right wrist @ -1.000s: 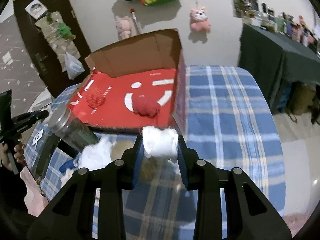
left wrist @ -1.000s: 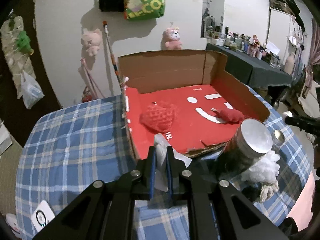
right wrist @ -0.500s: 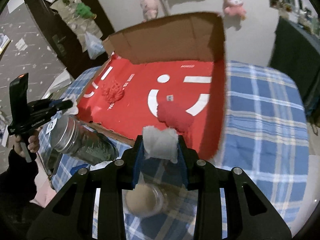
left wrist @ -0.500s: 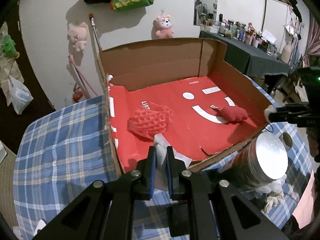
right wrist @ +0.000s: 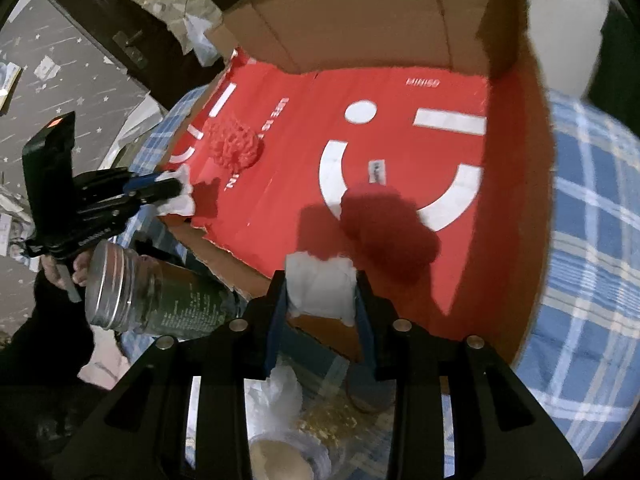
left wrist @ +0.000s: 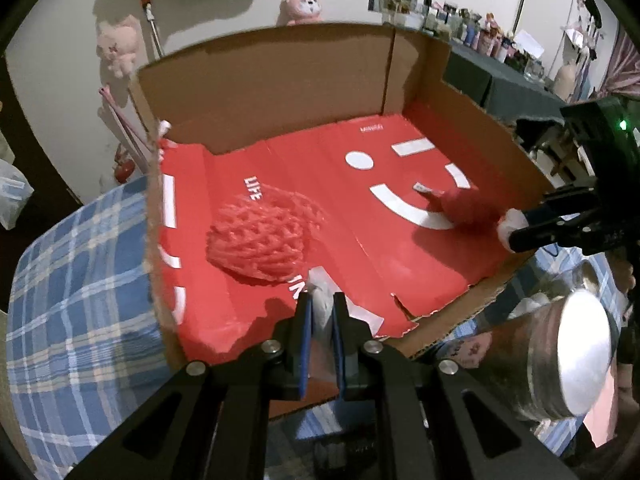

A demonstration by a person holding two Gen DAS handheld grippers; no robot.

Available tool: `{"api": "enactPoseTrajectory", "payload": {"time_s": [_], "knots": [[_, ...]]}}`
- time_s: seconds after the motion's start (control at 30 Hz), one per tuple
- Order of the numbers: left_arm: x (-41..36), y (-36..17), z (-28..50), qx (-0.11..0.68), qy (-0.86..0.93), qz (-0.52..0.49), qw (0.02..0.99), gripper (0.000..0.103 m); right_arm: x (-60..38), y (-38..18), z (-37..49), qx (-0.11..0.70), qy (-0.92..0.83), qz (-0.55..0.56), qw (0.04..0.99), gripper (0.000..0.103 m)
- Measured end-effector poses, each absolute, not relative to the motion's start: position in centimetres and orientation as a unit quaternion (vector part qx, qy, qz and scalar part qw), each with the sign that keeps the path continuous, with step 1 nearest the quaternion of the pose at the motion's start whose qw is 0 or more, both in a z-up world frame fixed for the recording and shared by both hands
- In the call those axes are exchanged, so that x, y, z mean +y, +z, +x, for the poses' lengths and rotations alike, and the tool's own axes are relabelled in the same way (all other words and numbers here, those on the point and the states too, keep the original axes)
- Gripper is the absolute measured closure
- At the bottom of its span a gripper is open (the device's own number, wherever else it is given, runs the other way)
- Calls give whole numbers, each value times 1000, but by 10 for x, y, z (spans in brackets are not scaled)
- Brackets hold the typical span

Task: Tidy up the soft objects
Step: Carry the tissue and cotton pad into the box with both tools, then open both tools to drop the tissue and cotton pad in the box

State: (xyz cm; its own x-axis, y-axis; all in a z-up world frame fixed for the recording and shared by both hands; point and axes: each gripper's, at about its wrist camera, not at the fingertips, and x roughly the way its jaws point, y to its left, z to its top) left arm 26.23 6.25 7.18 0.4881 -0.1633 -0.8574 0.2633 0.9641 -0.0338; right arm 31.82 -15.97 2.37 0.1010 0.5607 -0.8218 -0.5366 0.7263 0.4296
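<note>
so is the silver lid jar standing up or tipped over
Tipped. In the right wrist view the jar leans on its side in front of the cardboard box, its silver lid facing sideways rather than up.

Left tongs [left wrist: 320,312] pinched nearly closed on a thin white wad, fingers almost parallel. Right tongs [right wrist: 320,292] set wider, squeezing a fatter white wad between them. Both sets point forward, tips level.

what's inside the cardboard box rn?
Inside the cardboard box, on the red liner: a red knitted piece at left and a dark red plush lump at right. Whatever lies under either is hidden.
</note>
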Motion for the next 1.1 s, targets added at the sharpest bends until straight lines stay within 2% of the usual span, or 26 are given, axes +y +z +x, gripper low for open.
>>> {"api": "enactPoseTrajectory", "payload": {"time_s": [0.33,0.63,1.1], "knots": [[63,52,284,509,-116,45,852,93,-135,7,334,584,360,-48,726,73],[60,48,290,490,-83,72,865,93,-125,19,339,526,274,-164,788,73],[61,45,292,504,-89,69,856,93,-114,1,350,543,277,-191,769,73]]}}
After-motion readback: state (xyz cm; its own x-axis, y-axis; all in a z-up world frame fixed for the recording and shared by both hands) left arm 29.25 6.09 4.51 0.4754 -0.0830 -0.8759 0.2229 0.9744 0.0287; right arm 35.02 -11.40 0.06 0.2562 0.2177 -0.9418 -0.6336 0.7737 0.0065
